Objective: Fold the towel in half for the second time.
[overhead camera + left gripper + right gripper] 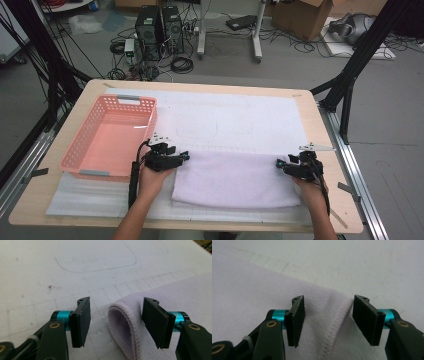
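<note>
Work in hand: a folded pale lilac towel [235, 180] lies flat on the white mat [235, 120] near the person's edge of the surface [320, 140]; both tools sit at its far corners, judged ready to grip for a further fold or a lift.
Left tool [186, 156]: jaws apart; in the left gripper view the left tool [116, 322] straddles the rolled, stitched corner of the towel [130, 327], nothing clamped.
Right tool [278, 163]: jaws apart; in the right gripper view the right tool [328, 320] frames the hemmed corner of the towel [249, 290], one jaw over cloth, the other at its edge.
Risk, layers: the fold is thick at the left corner; a shallow bite may catch the top layer alone, so the fold would open on lifting.
Risk, uneven pull: the right jaws stand close to the hem; a slip there would leave one corner behind and skew the cloth.
Risk, mat: closing too low could pinch the mat under the cloth.
Edges: the pink basket [107, 135] stands just beside the left hand [152, 177]; an outward swing could knock its wall.
Open room: bare mat beyond the towel, toward the far edge; free for carrying the corners forward; the right side has little margin before the surface ends.
</note>
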Demonstrator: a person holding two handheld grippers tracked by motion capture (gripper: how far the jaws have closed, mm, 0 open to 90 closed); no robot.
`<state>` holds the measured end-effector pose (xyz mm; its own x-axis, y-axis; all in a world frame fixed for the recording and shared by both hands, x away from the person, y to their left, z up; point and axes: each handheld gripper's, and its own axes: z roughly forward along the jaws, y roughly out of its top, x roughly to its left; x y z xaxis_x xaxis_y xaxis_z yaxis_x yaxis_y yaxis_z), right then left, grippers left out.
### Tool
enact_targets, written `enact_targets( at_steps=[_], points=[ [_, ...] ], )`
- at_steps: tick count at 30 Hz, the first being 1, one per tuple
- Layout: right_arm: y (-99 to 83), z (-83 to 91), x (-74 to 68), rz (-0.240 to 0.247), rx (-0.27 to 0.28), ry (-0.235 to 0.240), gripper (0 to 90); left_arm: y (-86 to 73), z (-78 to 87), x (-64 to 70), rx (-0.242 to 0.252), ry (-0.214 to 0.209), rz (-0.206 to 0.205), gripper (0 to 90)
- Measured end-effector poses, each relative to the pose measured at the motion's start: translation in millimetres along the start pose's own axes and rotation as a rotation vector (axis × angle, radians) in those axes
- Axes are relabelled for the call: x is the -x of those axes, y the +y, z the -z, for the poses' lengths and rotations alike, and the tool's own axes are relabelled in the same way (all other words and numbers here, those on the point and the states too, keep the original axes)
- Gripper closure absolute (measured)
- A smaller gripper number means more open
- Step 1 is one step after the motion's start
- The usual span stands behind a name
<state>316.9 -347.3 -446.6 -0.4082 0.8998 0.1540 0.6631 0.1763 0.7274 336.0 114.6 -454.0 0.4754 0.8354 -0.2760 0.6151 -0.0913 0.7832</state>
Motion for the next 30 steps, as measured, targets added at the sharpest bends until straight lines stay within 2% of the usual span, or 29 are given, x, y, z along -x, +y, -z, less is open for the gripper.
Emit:
enact_targets(
  at_steps=[2,3,4,5,6,7,8,11,12,13,15,18,20,23,27,30],
  points=[
    [-2.5,0.6,3.4,-0.01,0.018,0.015,46.7,0.5,-1.0,1.4,-0.003,-0.005,-0.013,43.9],
    [-3.7,1.4,4.7,-0.011,0.024,0.015,50.9,0.4,-1.3,1.6,-0.004,-0.001,-0.014,44.5],
    [-5.0,2.0,5.6,-0.018,0.033,0.015,55.7,0.3,-0.9,1.2,-0.002,-0.016,-0.013,47.0],
    [-6.1,2.6,6.7,-0.022,0.04,0.031,72.9,0.0,-1.1,1.6,-0.004,-0.049,-0.026,60.6],
    [-7.0,2.1,7.0,-0.028,0.045,0.081,75.8,0.1,-1.5,3.7,-0.004,-0.041,-0.046,73.0],
    [-6.7,2.2,4.8,-0.015,0.043,0.068,77.1,0.3,-1.4,5.1,-0.005,-0.038,-0.057,77.2],
    [-6.2,2.4,3.5,-0.003,0.045,0.062,78.0,0.6,-1.1,4.9,0.002,-0.041,-0.048,80.3],
    [-4.1,3.8,4.2,0.015,0.071,0.05,79.4,3.6,2.4,2.0,0.066,-0.033,0.013,82.2],
    [-2.7,4.2,4.6,0.017,0.09,0.041,79.5,4.8,3.0,2.4,0.098,-0.024,0.021,82.3],
    [-1.0,4.4,5.2,0.022,0.108,0.03,79.7,6.6,3.2,2.8,0.108,-0.015,0.025,82.4],
    [3.8,4.4,6.2,0.026,0.137,0.016,79.9,14.0,1.5,4.4,0.103,0.013,-0.007,82.3],
    [13.8,2.3,7.5,0.035,0.169,-0.012,79.9,27.2,-0.6,4.8,0.149,0.028,-0.005,82.3],
    [21.4,-0.9,11.4,0.017,0.177,-0.011,79.8,36.3,-5.8,1.5,0.146,0.036,0.008,82.3],
    [34.0,-8.1,16.1,0.017,0.19,-0.03,79.8,45.8,-13.1,-3.5,0.159,0.043,0.016,82.3],
    [48.5,-16.8,19.5,0.025,0.193,-0.051,79.7,49.3,-21.4,-11.6,0.199,0.063,0.011,82.3],
    [58.5,-23.4,19.2,0.029,0.193,-0.054,79.7,46.4,-29.2,-18.1,0.178,0.07,0.031,82.2]
  ],
)
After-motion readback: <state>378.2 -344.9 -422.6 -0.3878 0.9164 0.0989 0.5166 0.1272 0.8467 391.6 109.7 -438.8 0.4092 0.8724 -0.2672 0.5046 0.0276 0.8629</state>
